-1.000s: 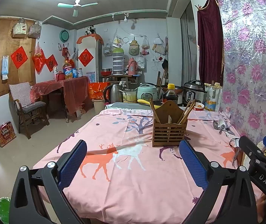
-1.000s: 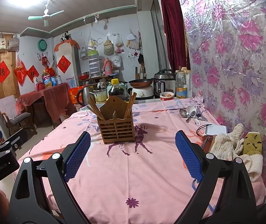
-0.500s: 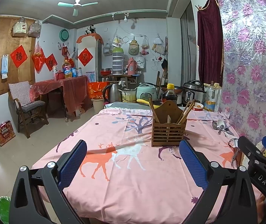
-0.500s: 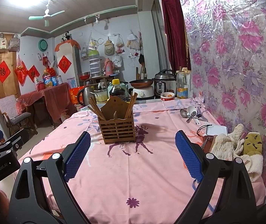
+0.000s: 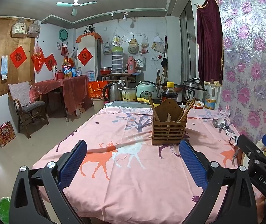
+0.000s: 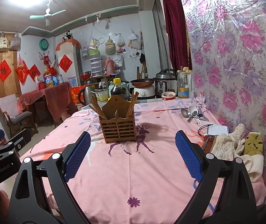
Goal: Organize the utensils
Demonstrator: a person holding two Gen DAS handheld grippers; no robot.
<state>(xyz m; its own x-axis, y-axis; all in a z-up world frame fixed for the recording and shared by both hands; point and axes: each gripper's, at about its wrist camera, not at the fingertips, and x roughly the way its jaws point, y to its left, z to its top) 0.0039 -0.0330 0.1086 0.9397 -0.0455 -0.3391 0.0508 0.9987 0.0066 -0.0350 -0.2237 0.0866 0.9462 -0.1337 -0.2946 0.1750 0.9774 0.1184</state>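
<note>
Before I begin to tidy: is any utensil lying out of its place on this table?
Yes. Several spoons lie loose in a heap on the tablecloth near the floral wall, apart from the wooden holder, where the chopsticks stand. Nothing looks spilled or broken.

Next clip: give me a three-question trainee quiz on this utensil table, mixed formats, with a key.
1. True or false: the right gripper is shut on a spoon.
2. Multiple choice: the loose spoons lie (a) inside the wooden holder, (b) on the pink tablecloth near the floral wall, (c) on the chair.
3. Fill in: the sticks standing in the holder are ____.

Key: 1 false, both it and the left gripper are open and hold nothing; 2 b; 3 chopsticks.
</note>
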